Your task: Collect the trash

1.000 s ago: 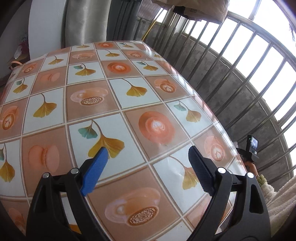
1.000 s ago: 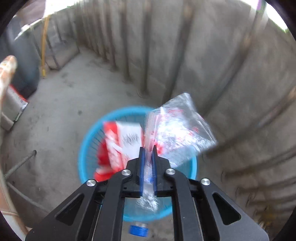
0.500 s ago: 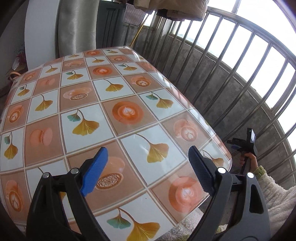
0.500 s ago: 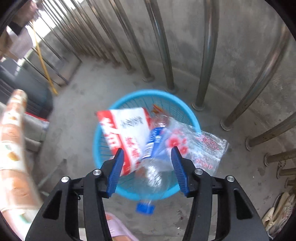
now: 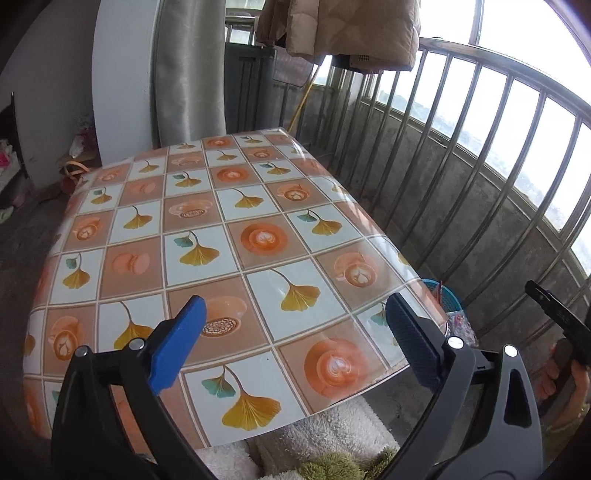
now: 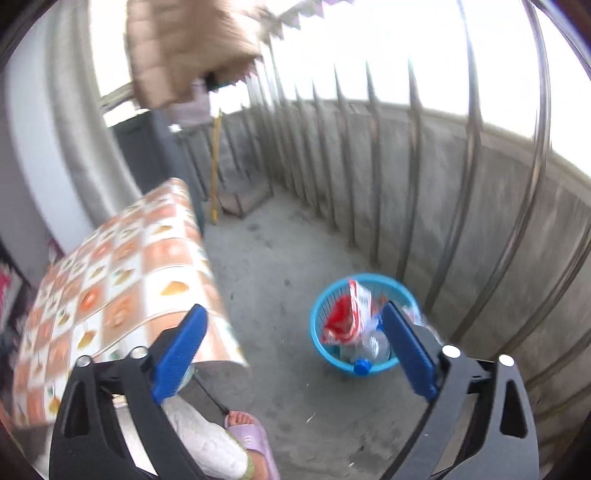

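Trash (image 6: 356, 325): it sits in the blue basket, a red-and-white packet standing up at the back, a crumpled clear bag and a clear bottle with a blue cap (image 6: 362, 366) in front of it (the cap pokes toward the near rim).
Blue basket (image 6: 320, 334): on the concrete floor, close to the foot of the railing; in the left wrist view only its rim (image 5: 448, 295) peeks out past the tabletop's far right corner.
Right gripper (image 6: 293, 349): jaws opening, spread wide, nothing between the blue pads; it hangs above the floor with the basket showing beside its right finger.
Left gripper (image 5: 293, 343): jaws opening as well, wide apart and empty, held over the near end of the tabletop.
Tabletop (image 5: 207, 229): covered in a glossy cloth of orange and pale squares with ginkgo leaves and coffee cups.
Right hand (image 5: 561, 373): seen at the right edge of the left wrist view, fingers wrapped around a black handle.
Person: a pale fleecy trouser leg (image 6: 207, 441) and a foot in a lilac slipper (image 6: 255, 441) stand on the floor between tabletop and basket.
Railing (image 5: 491, 147): metal bars over a low grey wall, bright daylight behind.
Quilt (image 5: 354, 29): tan, padded, hanging above the far end (the right wrist view is blurred here).
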Demonstrator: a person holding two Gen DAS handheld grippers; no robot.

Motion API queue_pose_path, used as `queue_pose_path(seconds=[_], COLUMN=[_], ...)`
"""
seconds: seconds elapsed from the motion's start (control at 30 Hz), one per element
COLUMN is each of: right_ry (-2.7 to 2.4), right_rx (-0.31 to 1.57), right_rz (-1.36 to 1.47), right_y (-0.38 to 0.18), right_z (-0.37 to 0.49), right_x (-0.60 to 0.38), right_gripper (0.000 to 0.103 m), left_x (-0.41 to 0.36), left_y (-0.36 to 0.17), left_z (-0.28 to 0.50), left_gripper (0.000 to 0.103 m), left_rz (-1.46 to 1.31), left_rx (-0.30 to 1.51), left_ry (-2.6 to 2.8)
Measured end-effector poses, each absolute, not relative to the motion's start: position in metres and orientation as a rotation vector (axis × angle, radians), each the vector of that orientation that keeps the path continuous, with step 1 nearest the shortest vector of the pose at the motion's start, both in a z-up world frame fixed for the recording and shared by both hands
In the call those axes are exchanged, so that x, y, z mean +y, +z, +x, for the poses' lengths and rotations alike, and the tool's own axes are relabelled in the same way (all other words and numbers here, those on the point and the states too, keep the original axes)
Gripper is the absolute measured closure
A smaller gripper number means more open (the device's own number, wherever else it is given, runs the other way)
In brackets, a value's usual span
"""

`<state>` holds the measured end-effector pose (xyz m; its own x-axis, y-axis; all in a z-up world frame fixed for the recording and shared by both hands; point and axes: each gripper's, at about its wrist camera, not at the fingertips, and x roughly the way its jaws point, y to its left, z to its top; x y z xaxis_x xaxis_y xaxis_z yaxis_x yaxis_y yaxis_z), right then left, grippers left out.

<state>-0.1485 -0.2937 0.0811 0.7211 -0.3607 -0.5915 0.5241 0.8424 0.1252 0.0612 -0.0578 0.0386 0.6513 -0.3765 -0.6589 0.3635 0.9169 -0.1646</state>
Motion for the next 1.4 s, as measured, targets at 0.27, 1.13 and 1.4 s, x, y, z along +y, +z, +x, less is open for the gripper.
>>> queue_pose_path(seconds=[0.27,1.13,1.4], right_ry=[-0.444,-0.559,-0.553], right_rx=[0.624,0.843,0.792], right_rz=[0.202,0.115,0.143], right_y=[0.116,0.073,0.092], right_z=[-0.146,-0.119,-0.126], right_x=[-0.209,-0.196,-0.192], right_gripper=[0.006,0.006,0.006], left_x=[-0.08,-0.076,-0.067], left_y=[0.047,0.012,0.026], left_z=[0.039,0.03,0.029], left_gripper=[0.009,0.009,0.009], left_rz=[0.087,0.128,0.104], left_rx=[0.701,0.89,0.851], left_ry=[-0.31,-0.203,-0.21])
